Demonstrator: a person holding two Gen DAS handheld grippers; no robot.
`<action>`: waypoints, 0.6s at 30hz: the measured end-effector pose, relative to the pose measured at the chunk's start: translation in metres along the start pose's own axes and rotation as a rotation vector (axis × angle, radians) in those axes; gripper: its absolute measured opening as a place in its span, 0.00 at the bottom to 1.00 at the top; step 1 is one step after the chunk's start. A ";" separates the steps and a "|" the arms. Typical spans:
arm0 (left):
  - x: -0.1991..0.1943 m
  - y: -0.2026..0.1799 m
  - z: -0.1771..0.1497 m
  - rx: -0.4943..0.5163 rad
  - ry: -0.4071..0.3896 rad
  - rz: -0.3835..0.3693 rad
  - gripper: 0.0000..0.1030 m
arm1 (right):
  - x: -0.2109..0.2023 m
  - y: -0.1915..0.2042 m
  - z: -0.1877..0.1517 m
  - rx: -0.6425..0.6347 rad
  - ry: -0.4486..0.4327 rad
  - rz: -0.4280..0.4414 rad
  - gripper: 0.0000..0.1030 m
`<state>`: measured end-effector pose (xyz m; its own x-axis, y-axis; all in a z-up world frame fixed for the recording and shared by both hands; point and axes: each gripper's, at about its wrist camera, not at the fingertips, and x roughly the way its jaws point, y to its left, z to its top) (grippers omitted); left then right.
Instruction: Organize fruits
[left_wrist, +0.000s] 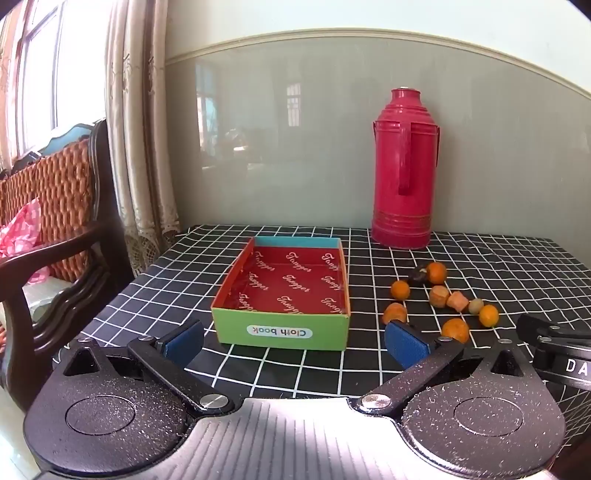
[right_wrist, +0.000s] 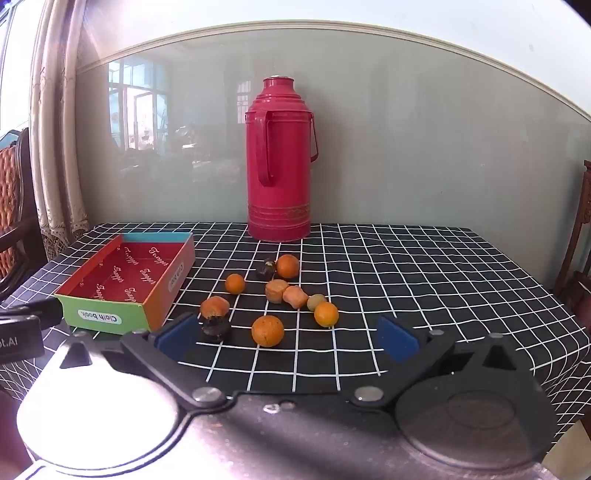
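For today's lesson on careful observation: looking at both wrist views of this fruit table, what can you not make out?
- Dark lump, right wrist view: too small and dark to identify; in the left wrist view the left gripper finger hides it.
- Right gripper: its neighbour is cut off by the left edge.
- Thermos: contents hidden by its opaque body.
- Box: the near wall hides the floor just behind it in the left wrist view.

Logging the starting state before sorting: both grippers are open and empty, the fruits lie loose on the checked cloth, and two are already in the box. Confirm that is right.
Not quite: the box holds no fruit, as the left wrist view shows. The fruits all lie on the checked cloth; the left gripper and right gripper are open and empty.
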<state>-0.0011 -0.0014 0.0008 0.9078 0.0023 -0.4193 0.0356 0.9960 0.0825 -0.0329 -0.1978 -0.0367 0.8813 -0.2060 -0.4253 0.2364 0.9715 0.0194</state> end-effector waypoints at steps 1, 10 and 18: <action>-0.001 -0.001 0.000 -0.001 -0.005 0.002 1.00 | 0.000 0.002 0.000 -0.014 0.001 -0.008 0.94; 0.003 0.004 -0.005 -0.017 0.002 -0.008 1.00 | 0.002 -0.001 0.004 -0.002 0.005 -0.006 0.94; 0.002 0.005 -0.002 -0.023 0.011 -0.014 1.00 | -0.001 -0.002 -0.002 -0.001 -0.006 -0.011 0.95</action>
<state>-0.0005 0.0042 -0.0016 0.9025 -0.0107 -0.4305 0.0384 0.9977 0.0557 -0.0346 -0.1992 -0.0380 0.8812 -0.2172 -0.4200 0.2455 0.9693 0.0138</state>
